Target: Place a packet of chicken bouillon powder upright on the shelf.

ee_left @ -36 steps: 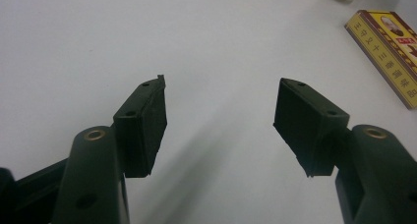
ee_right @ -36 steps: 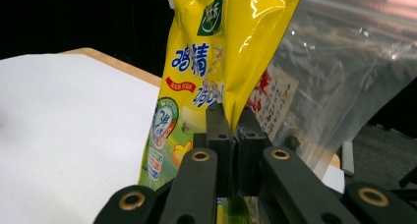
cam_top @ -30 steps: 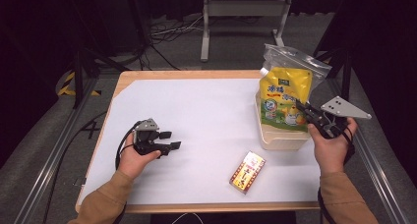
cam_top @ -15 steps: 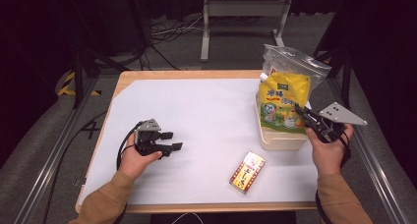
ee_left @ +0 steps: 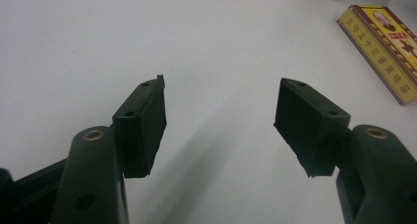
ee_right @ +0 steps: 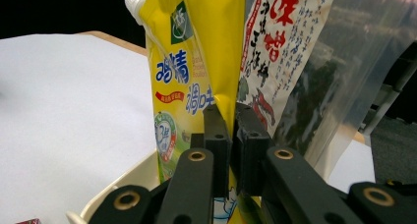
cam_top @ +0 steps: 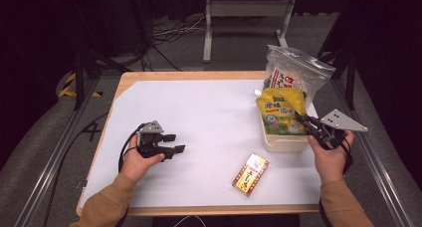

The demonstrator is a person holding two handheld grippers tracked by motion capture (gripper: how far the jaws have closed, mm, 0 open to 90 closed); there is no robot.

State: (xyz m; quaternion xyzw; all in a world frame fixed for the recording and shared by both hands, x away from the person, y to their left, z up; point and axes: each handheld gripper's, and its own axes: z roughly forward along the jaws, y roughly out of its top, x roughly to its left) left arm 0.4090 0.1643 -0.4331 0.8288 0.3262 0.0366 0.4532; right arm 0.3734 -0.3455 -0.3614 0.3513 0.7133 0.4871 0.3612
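Tabletop of pale wood [cam_top: 124, 82] under a white sheet takes up most of the high view, with wide bare room across its middle and left. At its right edge stands a cream plastic tub [cam_top: 282, 141], close to the table's rim, so there is little margin on that side. A clear crinkled bag with red and black print [cam_top: 298, 75] stands upright in the tub's far end. In front of it, a yellow spouted pouch with blue lettering [cam_top: 279, 116] stands with its lower part inside the tub.

The right gripper [cam_top: 302, 120] is clamped on the pouch's right edge; in the right gripper view its jaws pinch the yellow film [ee_right: 216, 52] tightly, the clear bag just behind. By the look of it, the pouch is nearly seated in the tub and remains to be let go.

A small yellow-and-red printed box [cam_top: 250, 173] lies flat on the sheet near the front edge, apart from the tub, and probably remains to be packed. The left gripper [cam_top: 174, 143] rests low over the sheet at left, its jaws apart with nothing between them, with an open path to the box.
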